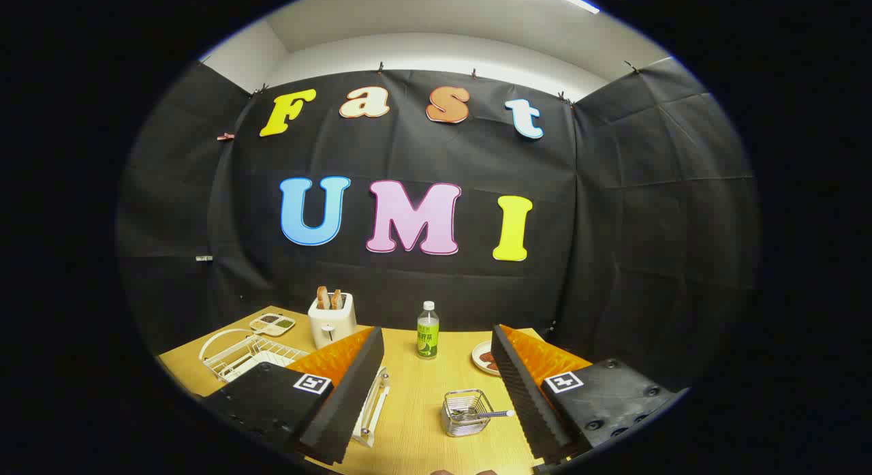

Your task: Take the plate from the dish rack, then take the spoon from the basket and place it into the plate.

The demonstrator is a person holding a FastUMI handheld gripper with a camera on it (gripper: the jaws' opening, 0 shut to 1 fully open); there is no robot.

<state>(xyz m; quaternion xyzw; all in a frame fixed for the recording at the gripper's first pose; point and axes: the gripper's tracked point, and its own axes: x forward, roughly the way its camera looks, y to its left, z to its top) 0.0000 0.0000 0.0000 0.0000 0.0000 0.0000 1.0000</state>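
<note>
Currently my gripper (pixel 436 386) is spread wide and grasps nothing; the fingers stand well apart above the wooden table (pixel 409 420). I judge the first step not yet begun: the plate is to come out of the dish rack (pixel 248 356).

Taking the wire basket (pixel 466 412) as the landmark:
- The basket sits between my fingers, just ahead of them.
- The spoon (pixel 485 414) lies inside it, its pale handle reaching over the rim toward my right finger.
- The dish rack, a white wire frame, stands well to the left of the basket, partly behind my left finger. I cannot make out a plate in it for certain.
- A green bottle (pixel 428 330) stands beyond the basket; a white toaster (pixel 332 319) stands beyond and left.

The next move calls for swinging left to the rack with the fingers kept apart.
</note>
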